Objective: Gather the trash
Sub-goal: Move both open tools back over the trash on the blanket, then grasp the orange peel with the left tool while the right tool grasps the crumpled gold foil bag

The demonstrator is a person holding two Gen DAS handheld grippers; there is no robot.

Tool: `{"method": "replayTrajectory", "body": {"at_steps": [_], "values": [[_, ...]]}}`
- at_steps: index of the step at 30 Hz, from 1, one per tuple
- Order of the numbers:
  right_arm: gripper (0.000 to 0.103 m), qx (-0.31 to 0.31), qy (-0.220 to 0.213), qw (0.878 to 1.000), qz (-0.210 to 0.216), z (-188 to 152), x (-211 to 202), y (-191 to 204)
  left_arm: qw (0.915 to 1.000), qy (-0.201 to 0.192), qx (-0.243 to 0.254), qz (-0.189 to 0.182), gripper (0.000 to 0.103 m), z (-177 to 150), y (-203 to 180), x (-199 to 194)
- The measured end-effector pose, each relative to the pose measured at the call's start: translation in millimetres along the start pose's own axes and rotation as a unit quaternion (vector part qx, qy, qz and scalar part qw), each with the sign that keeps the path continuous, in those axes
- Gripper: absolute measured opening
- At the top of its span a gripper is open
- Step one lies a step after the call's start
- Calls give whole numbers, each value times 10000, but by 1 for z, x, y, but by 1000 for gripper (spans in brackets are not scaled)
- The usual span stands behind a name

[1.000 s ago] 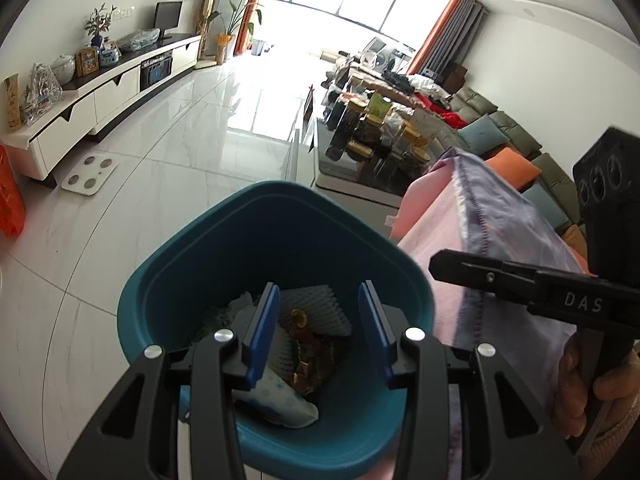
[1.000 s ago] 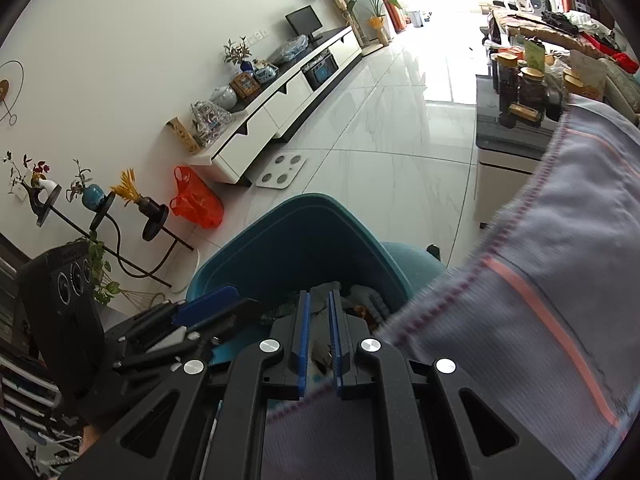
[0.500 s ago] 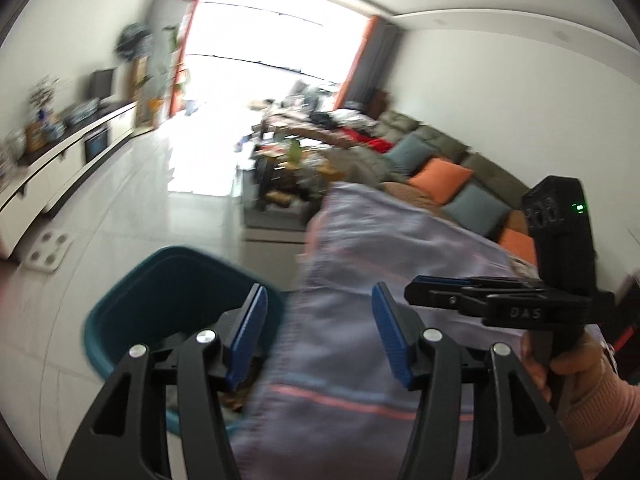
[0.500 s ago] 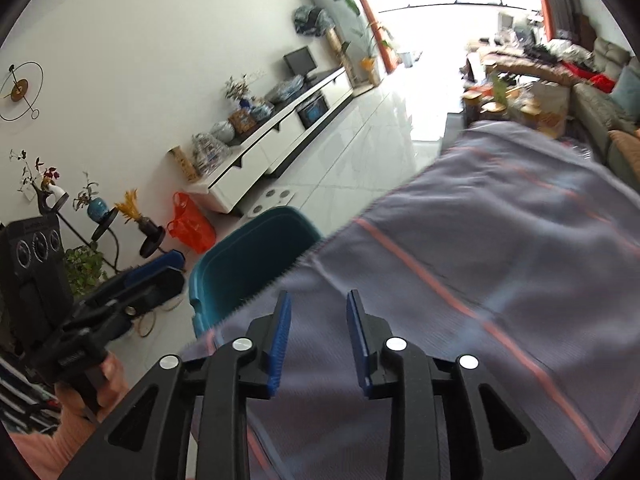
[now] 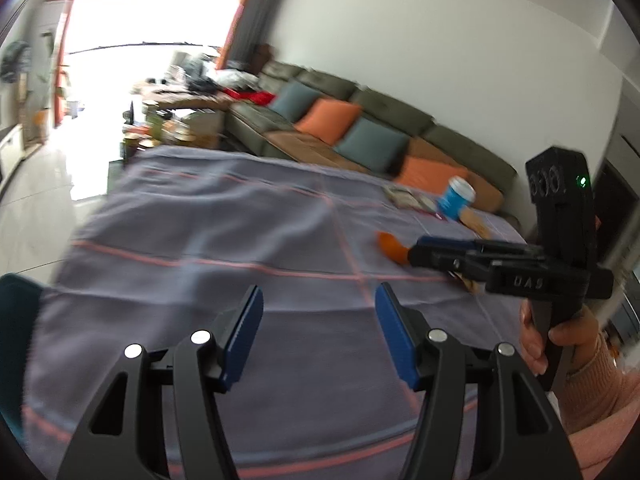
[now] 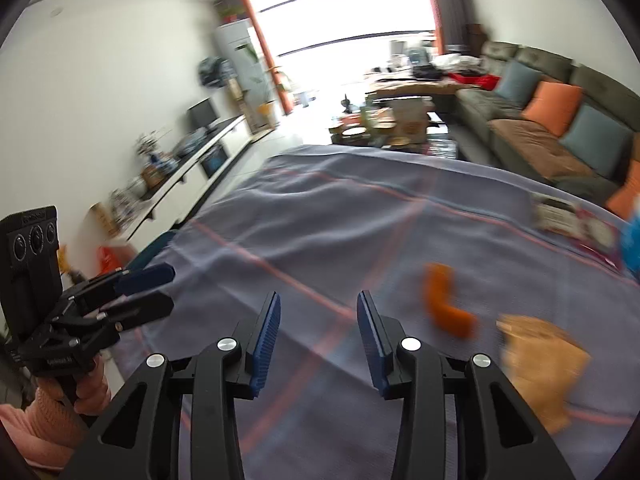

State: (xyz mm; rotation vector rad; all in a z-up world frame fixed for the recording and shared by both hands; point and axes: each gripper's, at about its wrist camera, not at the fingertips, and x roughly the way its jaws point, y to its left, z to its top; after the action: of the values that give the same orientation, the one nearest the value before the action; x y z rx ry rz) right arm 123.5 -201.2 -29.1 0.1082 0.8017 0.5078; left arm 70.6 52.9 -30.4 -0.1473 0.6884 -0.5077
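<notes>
**Both grippers hang empty above the purple cloth, scraps to the right**

A wide purple-grey cloth (image 5: 224,216) crossed by thin pink lines covers the surface under both tools. Behind it runs a long olive sofa (image 5: 360,120) with orange and grey-blue cushions, and along the opposite wall a low white cabinet (image 6: 188,184). At the cloth's left edge a sliver of the teal bin (image 5: 16,344) shows, low beside the table.

The left gripper (image 5: 318,332) hovers above the cloth with its blue pads spread wide and nothing between them. The right gripper (image 6: 318,340) is likewise parted, a little narrower, and empty too; the left camera sees it from the side, where its fingers overlap.

The trash lies on the right part of the cloth. A crumpled tan paper piece (image 6: 540,360) sits nearest the right gripper, just right of its fingers. Beside it is a curved orange peel (image 6: 444,304), blurred. Farther off a blue and white cup (image 5: 456,196) stands tilted near some flat printed wrappers (image 5: 408,198), close to the cloth's far edge.
</notes>
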Motion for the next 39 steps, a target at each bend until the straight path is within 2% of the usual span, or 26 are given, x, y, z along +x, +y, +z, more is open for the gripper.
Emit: {"method": "replayTrajectory", "body": {"at_steps": [5,11,19,26,27,28,32,36,39], "values": [[43,371,-210,9982,-414,-7,-25,-46,9988,361,235,-241,59,9,-35,44],[44,763,-332,9939,-720,-19,-43,-88,9966,655,332,-377,59,28,-62,84],[44,1040,-197,9925,-615,-34,-39,-116,9934,1092,54,-347,57,44,-67,134],[44,1147,-124,9921,-488,-41,-36,-121,9893,1384,-244,-387,55,49,-63,165],[44,1160,-119,9921,-460,-42,-35,-122,9887,1422,-245,-400,54,50,-64,170],[44,1164,-112,9921,-446,-43,-34,-122,9884,1446,-222,-403,48,50,-64,173],[44,1136,-83,9928,-379,-44,-33,-121,9874,1487,-227,-485,37,50,-66,176],[38,1102,-43,9934,-313,-46,-30,-118,9876,1455,-286,-523,24,47,-63,174],[30,1083,-30,9938,-259,-46,-30,-118,9885,1400,-259,-515,21,46,-63,168]]}}
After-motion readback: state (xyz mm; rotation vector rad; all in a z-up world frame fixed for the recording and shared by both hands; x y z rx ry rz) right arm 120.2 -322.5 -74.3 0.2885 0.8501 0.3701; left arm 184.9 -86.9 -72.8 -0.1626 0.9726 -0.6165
